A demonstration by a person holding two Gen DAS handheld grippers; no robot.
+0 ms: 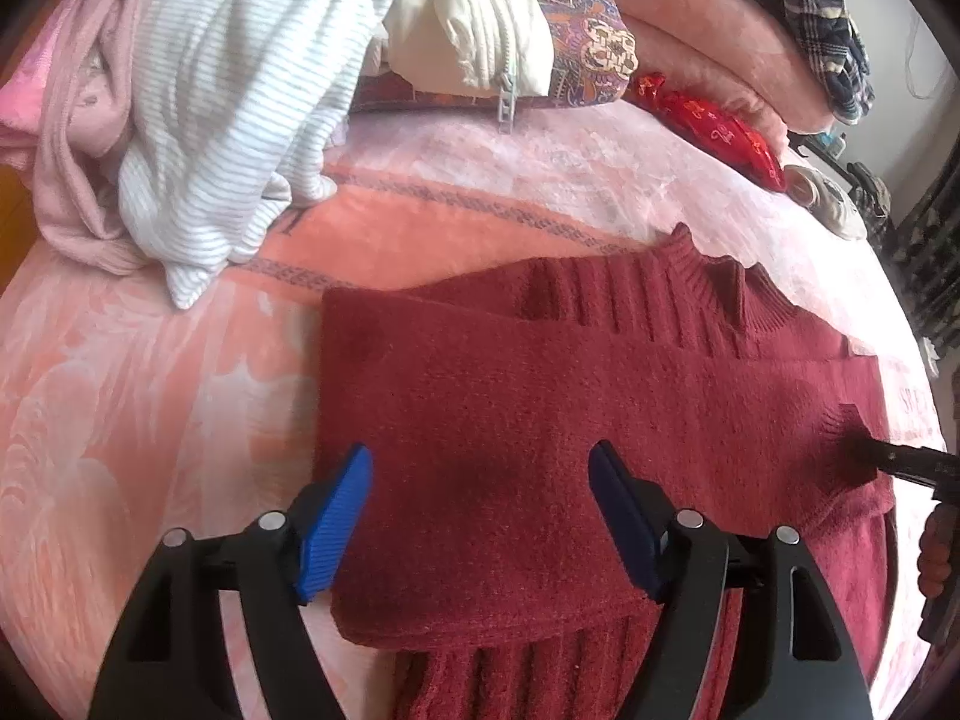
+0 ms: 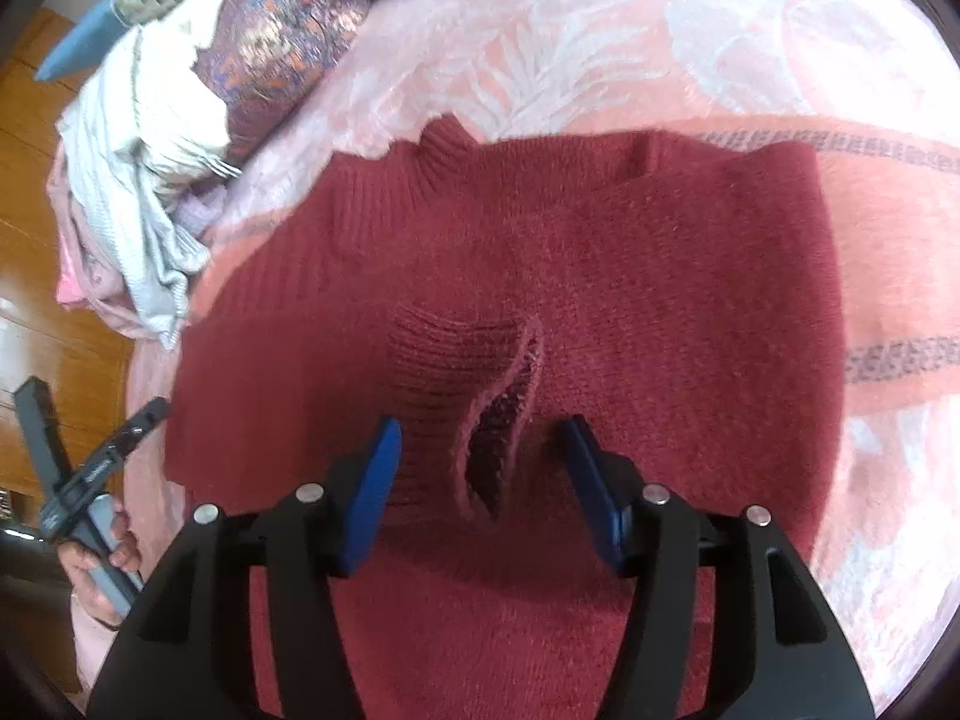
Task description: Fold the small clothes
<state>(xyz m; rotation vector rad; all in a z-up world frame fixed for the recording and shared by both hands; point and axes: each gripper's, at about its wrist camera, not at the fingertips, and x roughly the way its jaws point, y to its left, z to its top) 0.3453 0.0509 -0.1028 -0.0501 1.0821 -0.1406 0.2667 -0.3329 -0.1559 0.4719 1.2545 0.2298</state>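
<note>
Sweater: red sweater lies mid-frame on the bed, sleeves folded in (judging by layers).
Left tongs: spread, empty.
Right tongs: spread over the cuff.
Left: body folds; pile of clothes, upper left.

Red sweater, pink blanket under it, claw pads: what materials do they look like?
Red sweater: fuzzy knit, likely wool or acrylic; ribbed cuff and collar, matte nap.
Pink blanket: plush fleece, probably synthetic; soft sheen, embossed leaf pattern.
Left claw pads: blue, finely ridged, looks like rubber or soft plastic; the arms are matte black hard plastic with metal pins.
</note>
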